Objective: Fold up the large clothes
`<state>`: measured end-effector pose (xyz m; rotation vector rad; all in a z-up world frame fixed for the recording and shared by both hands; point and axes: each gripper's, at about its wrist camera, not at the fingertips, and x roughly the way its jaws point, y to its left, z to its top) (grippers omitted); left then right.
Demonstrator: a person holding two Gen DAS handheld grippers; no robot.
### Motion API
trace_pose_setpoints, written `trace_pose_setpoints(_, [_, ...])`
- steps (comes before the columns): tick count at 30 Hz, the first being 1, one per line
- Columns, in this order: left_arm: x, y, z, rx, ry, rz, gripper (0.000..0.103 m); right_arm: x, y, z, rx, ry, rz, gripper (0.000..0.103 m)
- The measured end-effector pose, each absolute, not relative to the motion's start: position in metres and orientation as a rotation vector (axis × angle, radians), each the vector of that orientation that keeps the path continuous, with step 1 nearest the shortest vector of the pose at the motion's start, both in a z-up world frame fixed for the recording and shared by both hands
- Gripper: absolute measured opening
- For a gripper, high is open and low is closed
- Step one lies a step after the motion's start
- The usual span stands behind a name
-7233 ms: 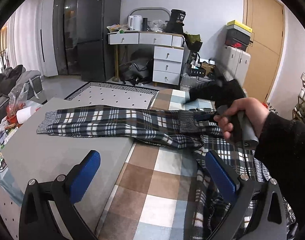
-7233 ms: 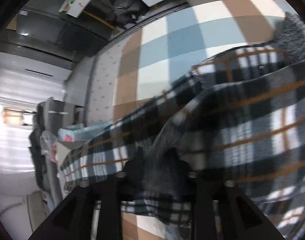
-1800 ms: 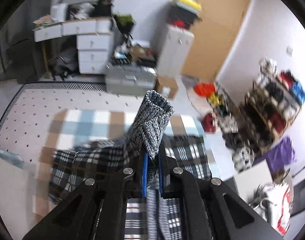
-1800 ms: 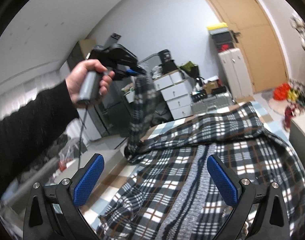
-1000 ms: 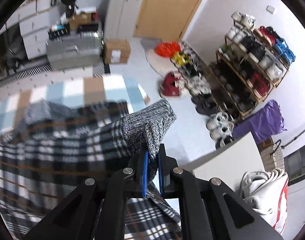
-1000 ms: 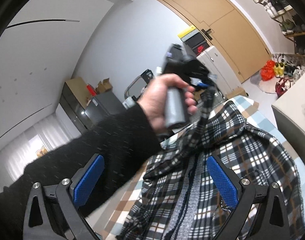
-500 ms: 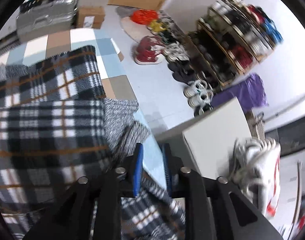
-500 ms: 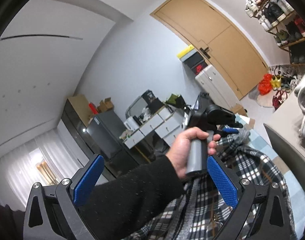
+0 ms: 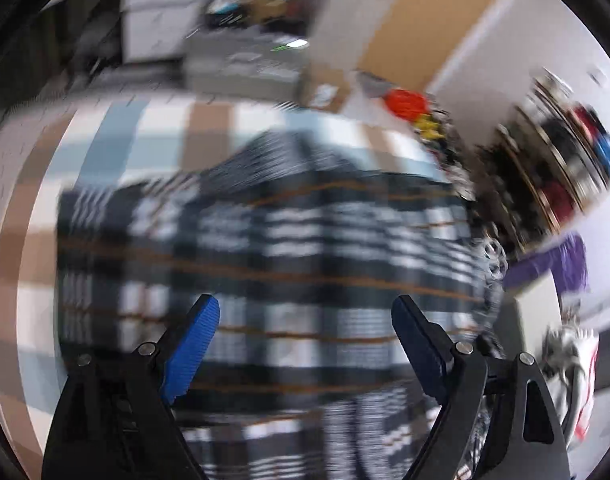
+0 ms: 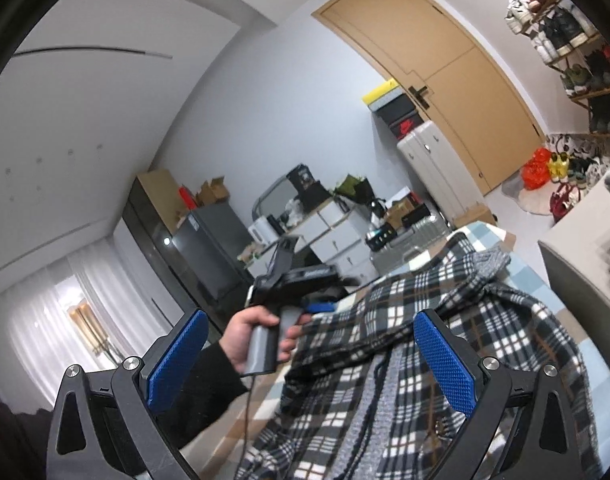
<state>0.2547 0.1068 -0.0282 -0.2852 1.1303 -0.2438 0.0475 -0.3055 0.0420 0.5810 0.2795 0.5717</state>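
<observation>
A black, white and brown plaid garment [image 9: 305,240] lies spread on the blue-and-tan checked cover [image 9: 165,128]; the left wrist view is motion-blurred. My left gripper [image 9: 305,316] hangs above it, jaws opening wide, nothing between the blue pads. In the right wrist view the garment [image 10: 425,320] shows its grey knit cuff [image 10: 493,260] resting at the far edge. A hand [image 10: 257,336] in a black sleeve holds the left gripper [image 10: 321,306] at the garment's left side. My right gripper [image 10: 311,340] is open, level and empty above the garment's near end.
A grey box corner [image 10: 577,240] stands close on the right. Beyond are a shoe rack [image 10: 565,32], shoes on the floor [image 10: 561,168], a wooden door [image 10: 457,80], a white cabinet [image 10: 433,168], drawers [image 10: 333,232] and a dark fridge [image 10: 209,248].
The left gripper let go of the grey cuff, opened wide and swung back toward the left over the garment. The sleeve now lies across the garment. The right gripper stayed put.
</observation>
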Motion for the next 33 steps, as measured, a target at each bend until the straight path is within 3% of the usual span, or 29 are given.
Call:
trace_pose_setpoints(4, [0.251, 0.112, -0.075, -0.271, 1.242, -0.199, 0.084, 0.049, -0.288, 0.039, 0.503, 0.31, 0.571, 0.103])
trace_pose_setpoints(9, [0.225, 0.081, -0.071, -0.135, 1.117, -0.191, 0.085, 0.055, -0.274, 0.032, 0.431, 0.353, 0.558, 0.103])
trace_pose_setpoints(13, [0.229, 0.07, -0.055, -0.094, 1.171, -0.211, 0.085, 0.06, -0.267, 0.03, 0.417, 0.388, 0.558, 0.103])
trace_pose_setpoints(21, [0.297, 0.076, 0.005, -0.21, 1.177, -0.14, 0.085, 0.062, -0.257, 0.026, 0.412, 0.437, 0.582, 0.103])
trace_pose_setpoints(28, [0.346, 0.081, -0.029, -0.402, 1.255, -0.1, 0.085, 0.077, -0.258, 0.013, 0.412, 0.517, 0.587, 0.103])
trace_pose_setpoints(33, [0.362, 0.07, -0.049, -0.308, 1.251, -0.028, 0.084, 0.089, -0.268, 0.002, 0.47, 0.564, 0.593, 0.103])
